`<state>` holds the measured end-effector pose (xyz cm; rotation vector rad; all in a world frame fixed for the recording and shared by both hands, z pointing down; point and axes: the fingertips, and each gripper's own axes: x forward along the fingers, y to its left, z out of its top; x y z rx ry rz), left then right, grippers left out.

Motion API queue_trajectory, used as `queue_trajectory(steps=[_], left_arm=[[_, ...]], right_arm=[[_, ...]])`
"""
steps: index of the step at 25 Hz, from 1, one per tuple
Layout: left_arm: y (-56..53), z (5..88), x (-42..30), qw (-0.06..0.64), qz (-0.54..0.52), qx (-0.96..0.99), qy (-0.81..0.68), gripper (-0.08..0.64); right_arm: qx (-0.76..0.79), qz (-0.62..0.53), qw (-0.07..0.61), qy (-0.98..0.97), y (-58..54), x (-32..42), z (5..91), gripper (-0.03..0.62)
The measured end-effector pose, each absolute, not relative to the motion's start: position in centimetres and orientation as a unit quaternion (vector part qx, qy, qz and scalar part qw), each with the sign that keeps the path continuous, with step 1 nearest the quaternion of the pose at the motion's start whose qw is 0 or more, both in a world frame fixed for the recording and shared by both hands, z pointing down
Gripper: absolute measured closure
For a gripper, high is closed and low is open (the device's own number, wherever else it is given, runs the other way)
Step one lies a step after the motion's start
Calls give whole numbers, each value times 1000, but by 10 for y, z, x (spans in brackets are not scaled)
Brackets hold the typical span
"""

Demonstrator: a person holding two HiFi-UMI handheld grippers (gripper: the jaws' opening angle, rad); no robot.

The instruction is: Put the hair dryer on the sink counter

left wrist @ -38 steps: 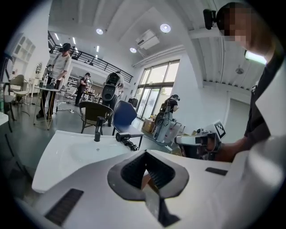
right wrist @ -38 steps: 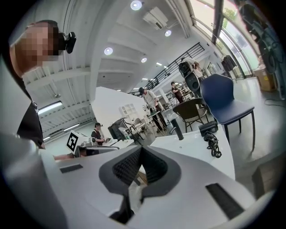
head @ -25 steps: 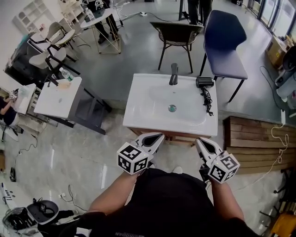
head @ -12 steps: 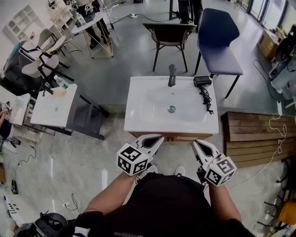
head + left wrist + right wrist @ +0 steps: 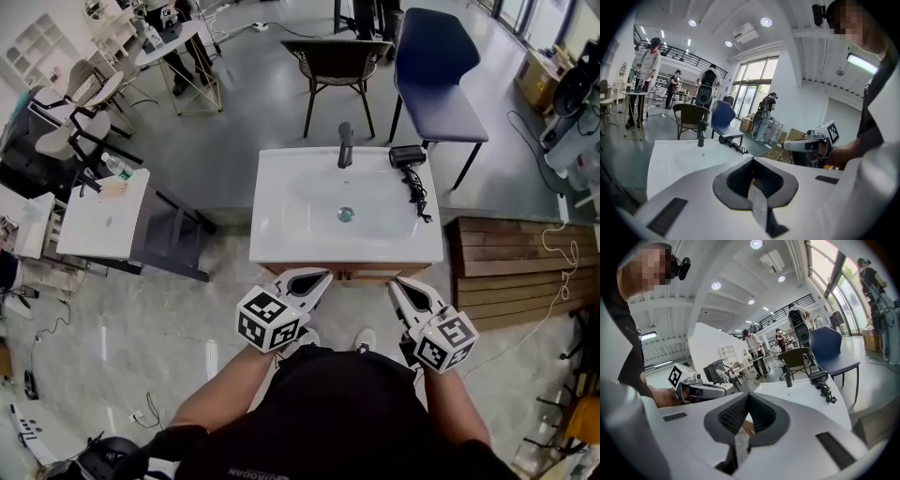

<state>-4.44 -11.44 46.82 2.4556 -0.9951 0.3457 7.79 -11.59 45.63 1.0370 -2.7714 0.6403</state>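
Since the dryer [image 5: 409, 157] lies at the far right of the bench [image 5: 277, 246], the task looks done. Left claw [image 5: 322, 276] and right claw [image 5: 395, 282] hang closed and empty by its near edge.

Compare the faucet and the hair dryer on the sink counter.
The faucet stands upright at the counter's back centre; the hair dryer lies at the back right corner. The hair dryer trails a cord toward the front; the faucet has none. Both are dark and rest on the white sink counter.
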Motion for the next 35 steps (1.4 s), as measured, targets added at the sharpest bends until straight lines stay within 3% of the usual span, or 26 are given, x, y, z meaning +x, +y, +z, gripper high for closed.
queue_trajectory(steps=[35], left_arm=[[-118, 461, -49, 225, 116, 894, -369, 560]], right_arm=[[346, 211, 57, -912, -118, 75, 456, 589]])
